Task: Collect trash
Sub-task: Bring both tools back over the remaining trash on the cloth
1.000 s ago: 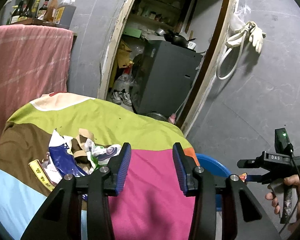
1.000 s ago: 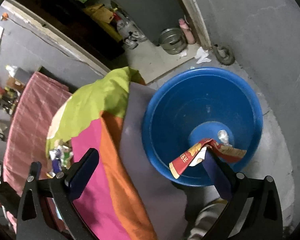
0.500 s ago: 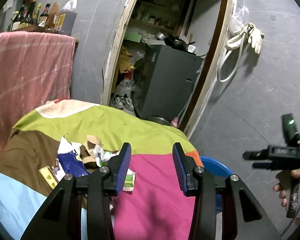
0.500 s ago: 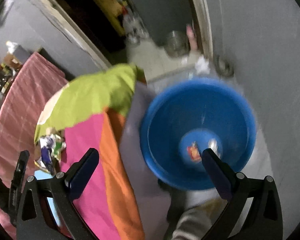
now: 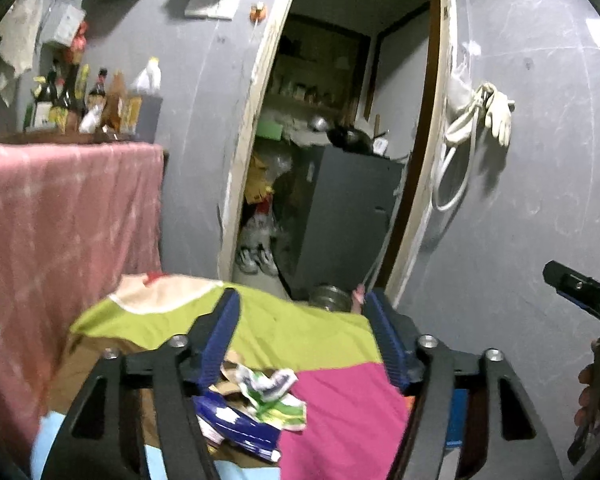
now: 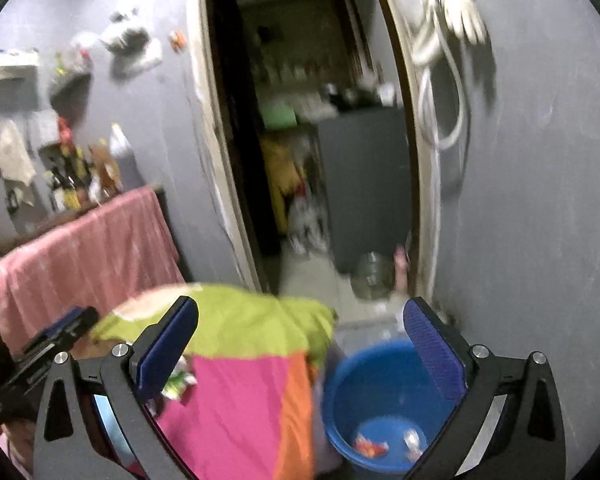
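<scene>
— What's the room like from where you stand?

— Grey walls (image 5: 204,168), and an open doorway (image 5: 340,160) into a cluttered back room with one grey cabinet (image 5: 340,216) inside. A white hose (image 5: 456,160) and a glove (image 5: 498,120) hang on the wall right of the door. Left of it, a pink cloth (image 5: 68,216) drapes a stand with a row of bottles (image 5: 80,100) on top; too blurred to count them.

— And the surface?

— A table under one patchwork cloth (image 5: 340,412): green, pink, brown, orange, pale blue.

— Where's the trash?

— Most of it is one heap of wrappers (image 5: 256,400) on the cloth, just under the left gripper (image 5: 304,340): a blue one, a white-and-green one, some brown scraps. I can't count them exactly. Two more pieces (image 6: 388,442) lie in the bottom of the single blue tub (image 6: 364,384) on the floor beside the table.

— The grippers?

— Two. The left one's jaws have just been widening; they stand apart with nothing between them. The right gripper (image 6: 300,344) gapes wide above the table's edge and the tub, holding nothing. One hand (image 5: 592,392) shows at the right edge, on its handle.
</scene>
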Available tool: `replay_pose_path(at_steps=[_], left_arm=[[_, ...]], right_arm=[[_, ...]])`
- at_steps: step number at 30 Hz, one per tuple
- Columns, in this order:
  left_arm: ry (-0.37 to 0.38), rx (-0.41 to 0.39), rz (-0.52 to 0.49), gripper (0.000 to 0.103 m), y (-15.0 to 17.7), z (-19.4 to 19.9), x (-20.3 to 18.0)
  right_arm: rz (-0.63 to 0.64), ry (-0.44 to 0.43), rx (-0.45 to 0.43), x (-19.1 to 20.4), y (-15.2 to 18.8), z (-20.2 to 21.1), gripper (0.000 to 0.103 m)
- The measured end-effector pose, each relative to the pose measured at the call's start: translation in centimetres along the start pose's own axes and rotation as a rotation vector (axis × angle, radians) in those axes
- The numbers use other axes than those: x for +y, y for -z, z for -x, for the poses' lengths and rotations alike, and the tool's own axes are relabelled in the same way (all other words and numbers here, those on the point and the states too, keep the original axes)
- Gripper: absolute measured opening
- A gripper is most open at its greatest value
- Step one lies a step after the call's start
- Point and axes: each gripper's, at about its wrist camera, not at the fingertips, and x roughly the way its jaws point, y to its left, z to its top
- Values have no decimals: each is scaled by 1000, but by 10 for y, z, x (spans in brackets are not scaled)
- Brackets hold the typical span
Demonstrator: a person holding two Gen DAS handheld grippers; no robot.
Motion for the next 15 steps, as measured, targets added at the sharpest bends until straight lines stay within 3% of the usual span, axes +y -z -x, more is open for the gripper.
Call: replay_pose_path(at_steps=[4, 7, 9, 13, 15], left_arm=[[-13, -44, -8, 70, -9, 17, 7], [-32, -81, -19, 83, -14, 31, 13], [-46, -110, -23, 83, -14, 42, 18], [-75, -134, -28, 94, -12, 56, 28], [-89, -152, -18, 95, -9, 63, 37]], right_arm=[[24, -15, -131, 25, 2, 17, 103], [50, -25, -210, 44, 5, 25, 103], [72, -31, -255, 57, 8, 30, 103], [84, -59, -297, 76, 15, 34, 103], [85, -81, -313, 85, 20, 34, 103]])
